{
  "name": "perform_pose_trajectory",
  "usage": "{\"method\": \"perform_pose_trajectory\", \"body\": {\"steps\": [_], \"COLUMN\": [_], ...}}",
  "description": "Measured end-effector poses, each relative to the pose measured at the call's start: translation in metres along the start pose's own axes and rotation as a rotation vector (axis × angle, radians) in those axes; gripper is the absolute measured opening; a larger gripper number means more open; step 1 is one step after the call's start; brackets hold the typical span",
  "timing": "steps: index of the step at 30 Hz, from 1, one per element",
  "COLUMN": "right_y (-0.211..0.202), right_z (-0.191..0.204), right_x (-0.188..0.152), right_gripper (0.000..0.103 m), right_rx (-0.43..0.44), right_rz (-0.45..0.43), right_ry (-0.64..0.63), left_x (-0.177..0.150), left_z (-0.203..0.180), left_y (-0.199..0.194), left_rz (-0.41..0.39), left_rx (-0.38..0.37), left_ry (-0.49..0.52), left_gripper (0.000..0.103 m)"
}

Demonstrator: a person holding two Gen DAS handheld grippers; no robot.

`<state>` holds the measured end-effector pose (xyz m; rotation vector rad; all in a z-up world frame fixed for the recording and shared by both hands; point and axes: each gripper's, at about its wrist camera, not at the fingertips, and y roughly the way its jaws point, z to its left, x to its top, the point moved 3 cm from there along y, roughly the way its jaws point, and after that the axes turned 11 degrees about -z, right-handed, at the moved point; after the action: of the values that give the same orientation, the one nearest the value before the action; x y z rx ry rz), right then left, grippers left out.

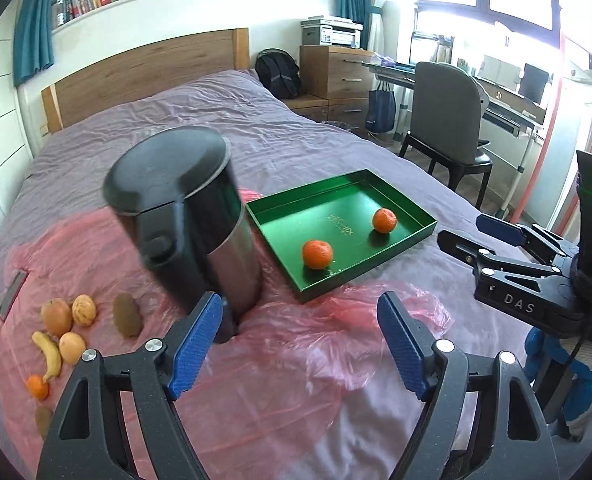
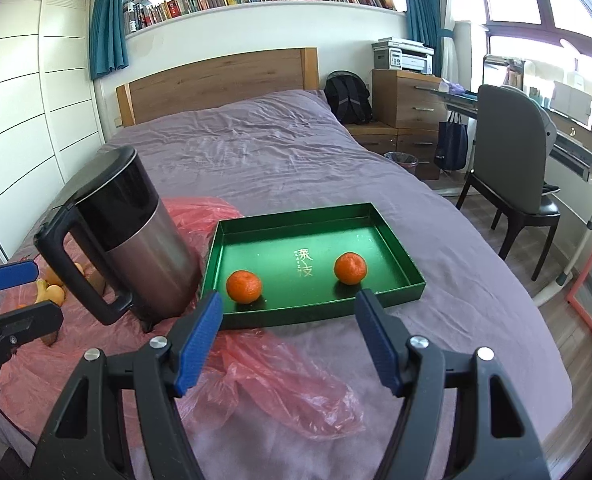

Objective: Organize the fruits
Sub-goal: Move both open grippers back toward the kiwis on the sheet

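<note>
So far: two in the tray, most still out

You have two tangerines in the green tray [image 2: 399, 248], one at its lower left [image 2: 244, 286], one right of centre [image 2: 350, 267]. Everything else waits on the pink plastic [image 1: 280, 360] at the lower left of the left view: a kiwi [image 1: 127, 315], banana [image 1: 49, 353], a small tangerine [image 1: 37, 386] and several pale round fruits [image 1: 56, 317]. A kettle [image 1: 188, 216] stands between that pile and the tray. Your left gripper [image 1: 299, 344] and right gripper [image 2: 288, 340] both hang released and carry nothing. By my reckoning you're under halfway, with about seven pieces left
</note>
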<state>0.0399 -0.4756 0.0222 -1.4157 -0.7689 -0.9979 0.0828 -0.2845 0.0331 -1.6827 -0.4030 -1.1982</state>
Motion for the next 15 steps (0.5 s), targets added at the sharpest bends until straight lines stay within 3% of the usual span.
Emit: {"method": "perform_pose_trajectory", "body": {"steps": [15], "right_y": [-0.044], "right_z": [0.058], "right_x": [-0.012], "right_gripper": [0.103], "right_rx": [0.066], "right_rz": [-0.009], "right_ry": [-0.026], "left_x": [-0.047], "left_z": [0.070], "left_y": [-0.051], "left_rz": [0.014], "left_rx": [0.090], "left_ry": [-0.089], "left_gripper": [0.083]}}
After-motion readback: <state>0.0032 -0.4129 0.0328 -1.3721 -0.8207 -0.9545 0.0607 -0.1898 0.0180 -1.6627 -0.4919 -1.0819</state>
